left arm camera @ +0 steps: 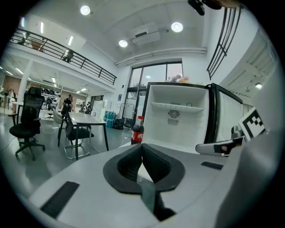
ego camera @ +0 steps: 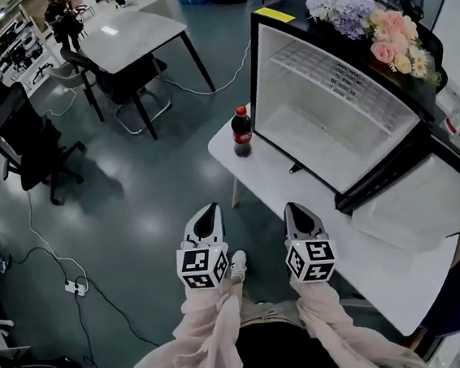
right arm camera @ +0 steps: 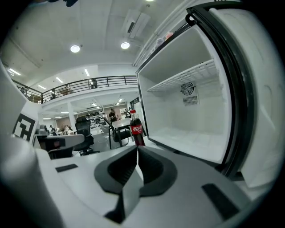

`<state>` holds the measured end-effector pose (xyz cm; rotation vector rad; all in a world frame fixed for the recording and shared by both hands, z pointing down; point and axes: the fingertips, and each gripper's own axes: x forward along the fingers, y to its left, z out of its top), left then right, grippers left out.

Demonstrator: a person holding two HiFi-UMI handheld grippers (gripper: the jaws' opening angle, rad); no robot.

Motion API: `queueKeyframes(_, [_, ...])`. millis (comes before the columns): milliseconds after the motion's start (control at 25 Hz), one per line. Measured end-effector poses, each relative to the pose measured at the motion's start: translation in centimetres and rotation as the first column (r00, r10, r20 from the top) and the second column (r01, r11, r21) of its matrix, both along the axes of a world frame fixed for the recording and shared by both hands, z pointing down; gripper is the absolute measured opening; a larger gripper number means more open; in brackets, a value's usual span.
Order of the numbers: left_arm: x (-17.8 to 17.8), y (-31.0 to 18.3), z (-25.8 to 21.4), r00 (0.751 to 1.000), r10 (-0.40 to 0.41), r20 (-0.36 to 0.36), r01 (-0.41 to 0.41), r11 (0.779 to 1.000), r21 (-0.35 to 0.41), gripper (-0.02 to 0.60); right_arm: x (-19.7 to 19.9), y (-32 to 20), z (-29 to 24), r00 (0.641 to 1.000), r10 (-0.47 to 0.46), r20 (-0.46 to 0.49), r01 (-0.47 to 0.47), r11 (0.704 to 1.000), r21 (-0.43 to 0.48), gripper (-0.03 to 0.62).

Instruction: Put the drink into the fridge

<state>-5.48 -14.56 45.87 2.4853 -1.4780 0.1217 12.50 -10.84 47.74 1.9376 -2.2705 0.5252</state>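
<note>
A dark cola bottle (ego camera: 242, 131) with a red cap and red label stands upright on the far corner of the white table (ego camera: 385, 261), just left of the small fridge (ego camera: 332, 103). The fridge door (ego camera: 428, 199) lies swung open and the white inside is bare. My left gripper (ego camera: 207, 216) hangs over the floor short of the table, jaws shut and empty. My right gripper (ego camera: 299, 217) is at the table's near edge, also shut on nothing. The bottle (left arm camera: 137, 130) shows ahead in the left gripper view, and the bottle (right arm camera: 136, 128) stands beside the fridge opening in the right gripper view.
Flowers (ego camera: 377, 25) lie on top of the fridge. A second table (ego camera: 128, 34) with chairs stands further back, and an office chair (ego camera: 30, 143) is at the left. Cables and a power strip (ego camera: 76, 287) lie on the floor.
</note>
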Motion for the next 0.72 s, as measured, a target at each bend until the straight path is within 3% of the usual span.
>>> queueKeyframes(280, [0.4,-5.0,-0.2,0.999,0.047,0.000,-0.047,0.999,-0.005,0.012,0.0,-4.5,-0.6,0.999,0.032,0.005,-0.032,0.999,0.012,0.028])
queueKeyframes(400, [0.6,-6.9,-0.3,0.998,0.065,-0.001,-0.065,0.998,-0.007,0.012,-0.5,-6.2,-0.5,1.000,0.022,0.010,-0.022,1.000,0.002,0.159])
queueKeyframes(720, [0.6,-11.6,0.1,0.995,0.097,-0.007,-0.097,0.995,-0.018,0.012,-1.6,-10.3,0.2,1.000,-0.006,0.010,0.006,1.000,-0.028,0.269])
